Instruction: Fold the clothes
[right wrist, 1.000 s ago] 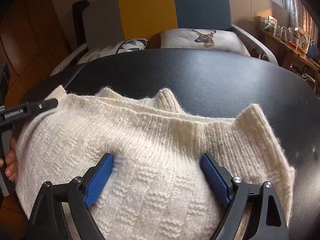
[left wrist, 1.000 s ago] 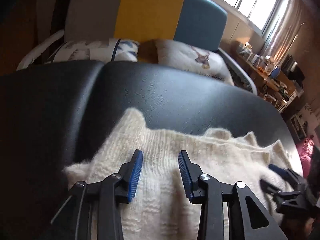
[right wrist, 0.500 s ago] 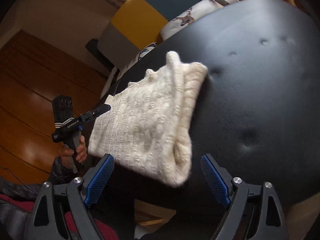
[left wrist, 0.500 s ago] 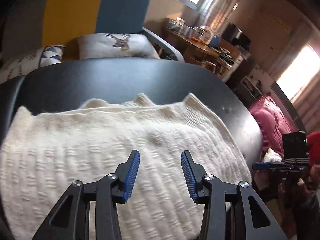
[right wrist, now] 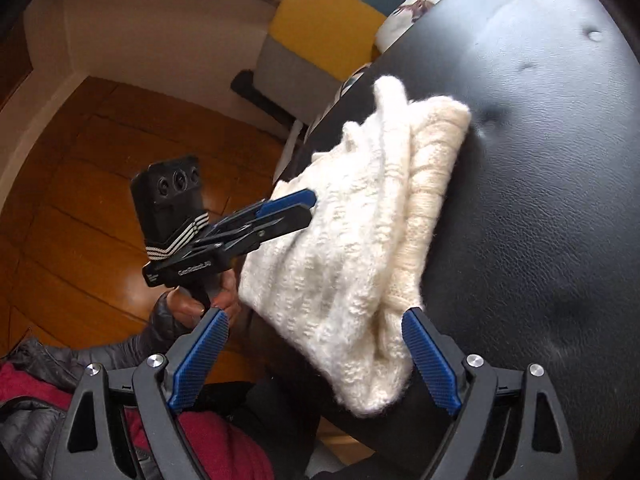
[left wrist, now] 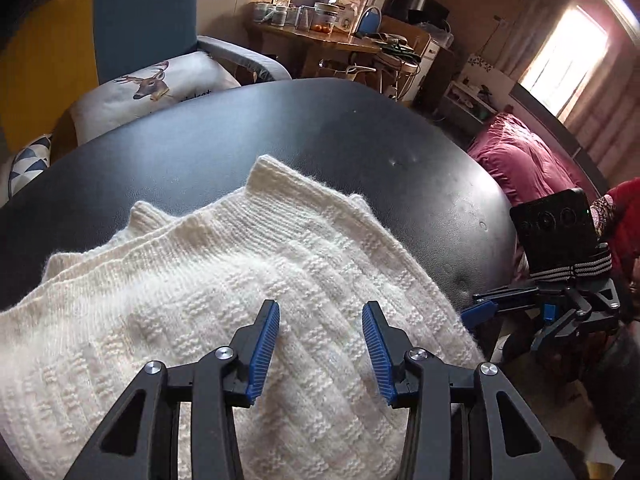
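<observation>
A cream knit sweater [left wrist: 208, 304] lies folded on the black padded table [left wrist: 360, 140], with its ribbed edges toward the far side. My left gripper [left wrist: 320, 320] hovers open just over the sweater's near part, with nothing between its blue pads. In the right wrist view the sweater [right wrist: 360, 248] is a thick folded stack whose near corner hangs over the table [right wrist: 540, 160] edge. My right gripper [right wrist: 316, 320] stands wide open, its fingers flanking that corner. The left gripper [right wrist: 288, 204] reaches over the sweater's left edge, held by a hand [right wrist: 192, 308].
A sofa [left wrist: 100, 32] in yellow and teal with a deer cushion [left wrist: 152, 84] stands behind the table. A cluttered wooden side table [left wrist: 320, 36] and red bedding [left wrist: 520, 160] lie to the right. Wooden floor [right wrist: 100, 200] shows to the left, beyond the table.
The right gripper has pulled back from over the sweater to the table's near corner. The left gripper has swung to face right. Both stayed open; the sweater lies still.
</observation>
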